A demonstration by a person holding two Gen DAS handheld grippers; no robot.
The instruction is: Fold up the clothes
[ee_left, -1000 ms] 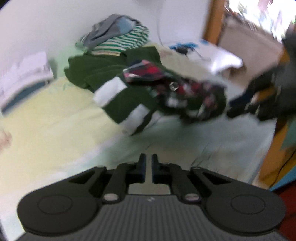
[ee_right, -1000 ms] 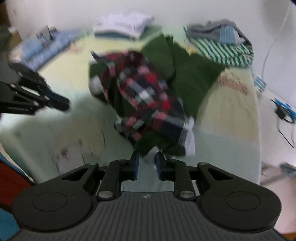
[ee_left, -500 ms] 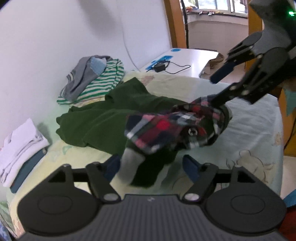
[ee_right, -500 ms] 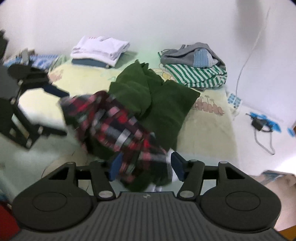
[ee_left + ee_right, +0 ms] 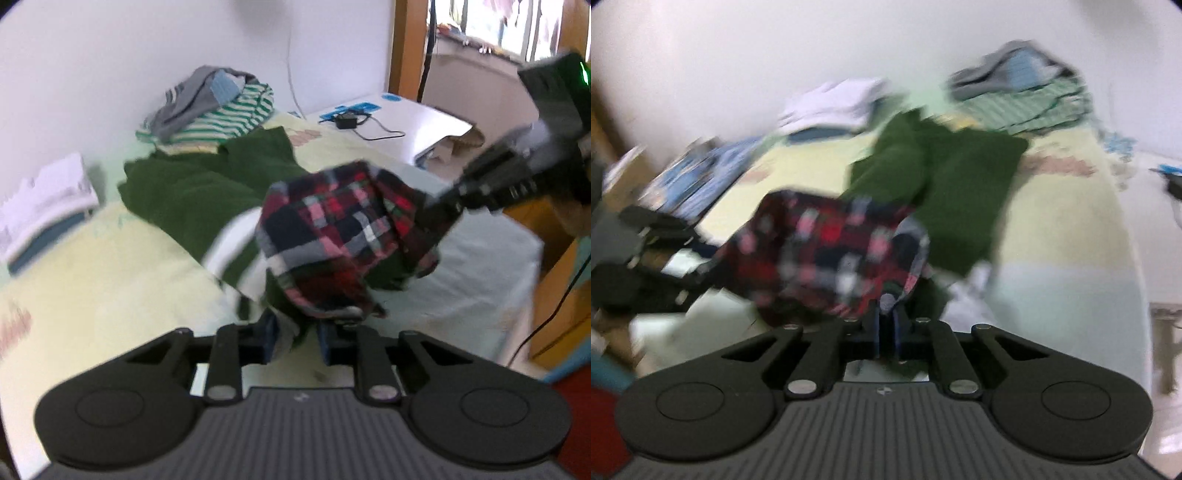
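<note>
Plaid garment (image 5: 343, 236) bunched and lifted clear of the bed (image 5: 110, 266), slung between both grippers. Long axis roughly along the line from gripper to gripper; which end is collar or hem not readable through blur and bunching.

Left gripper (image 5: 295, 341): jaws narrowed but not fully together, fabric between them, apparently plaid hem plus a grey/green fold. Cloth directly ahead and just above the fingers. Right gripper (image 5: 886, 332): jaws nearly together, pinching a plaid edge right at the tips; also visible in the left view (image 5: 461, 199) entering the bundle's far side. Both equally at the garment, one on each end; neither nearer.

Green garment with white stripes (image 5: 207, 199) underneath, on the bed, running away toward the wall; its near end seems tangled with or hanging under the plaid. Likely risk: dragged along when the plaid gets spread.

Farther out: striped and grey heap (image 5: 218, 107) by the wall, white stack (image 5: 48, 192) at left looking folded.

Judgement: fits lifting to spread, or mid-carry. Undecidable.
</note>
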